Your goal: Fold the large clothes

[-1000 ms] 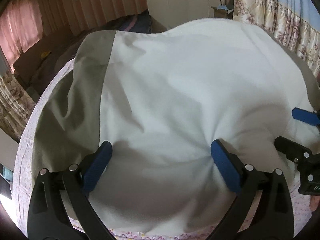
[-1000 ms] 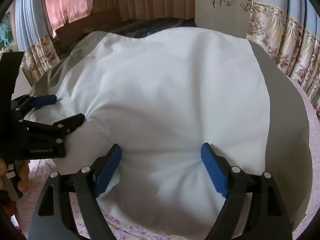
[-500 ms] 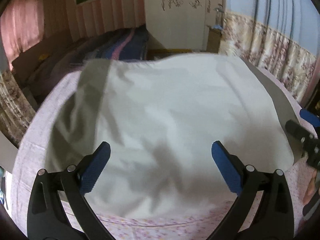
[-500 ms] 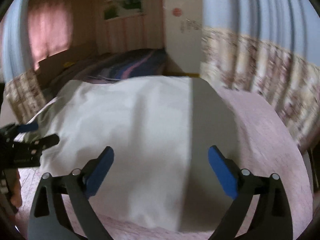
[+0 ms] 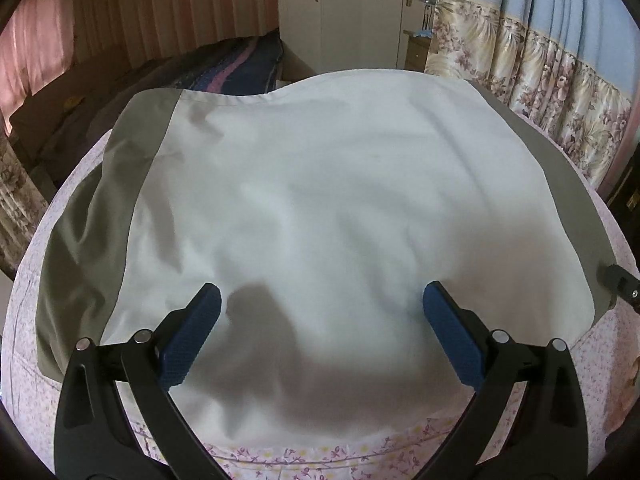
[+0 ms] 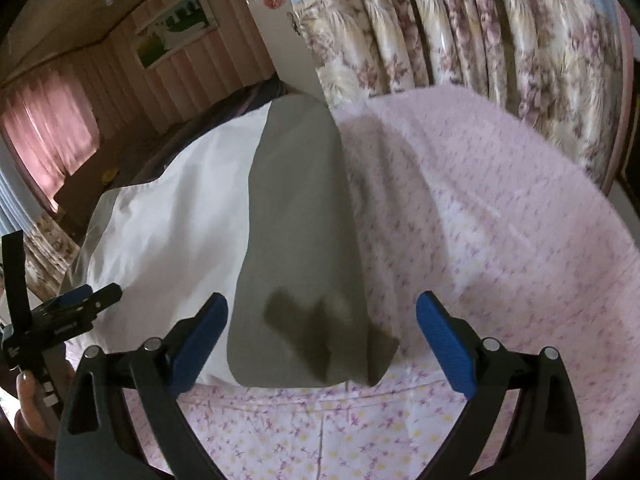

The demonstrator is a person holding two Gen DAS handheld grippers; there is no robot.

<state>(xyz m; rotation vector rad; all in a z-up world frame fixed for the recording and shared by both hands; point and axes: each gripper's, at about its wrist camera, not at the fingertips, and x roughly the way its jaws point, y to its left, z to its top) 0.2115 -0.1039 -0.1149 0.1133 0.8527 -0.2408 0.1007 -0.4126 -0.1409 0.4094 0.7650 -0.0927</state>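
A large white garment (image 5: 320,200) with grey side panels (image 5: 92,220) lies spread flat on the bed. My left gripper (image 5: 320,292) hovers open over the garment's near edge, nothing between its blue pads. My right gripper (image 6: 322,302) is open too, above the near end of the right grey panel (image 6: 296,220), whose corner is curled over. One black fingertip of the right gripper (image 5: 618,284) shows at the right edge of the left wrist view. In the right wrist view the left gripper (image 6: 96,294) appears at the far left, held by a hand (image 6: 28,392).
The pink floral bed sheet (image 6: 500,240) stretches bare to the right of the garment. Flowered curtains (image 6: 500,40) hang close behind the bed. A white wardrobe (image 5: 348,12) and a second bed with dark striped bedding (image 5: 240,64) stand beyond the far edge.
Both grippers have drawn back off the cloth that puckered between their fingers, and it lies flatter. The right gripper swung right and rolled, from the white middle to the grey panel.
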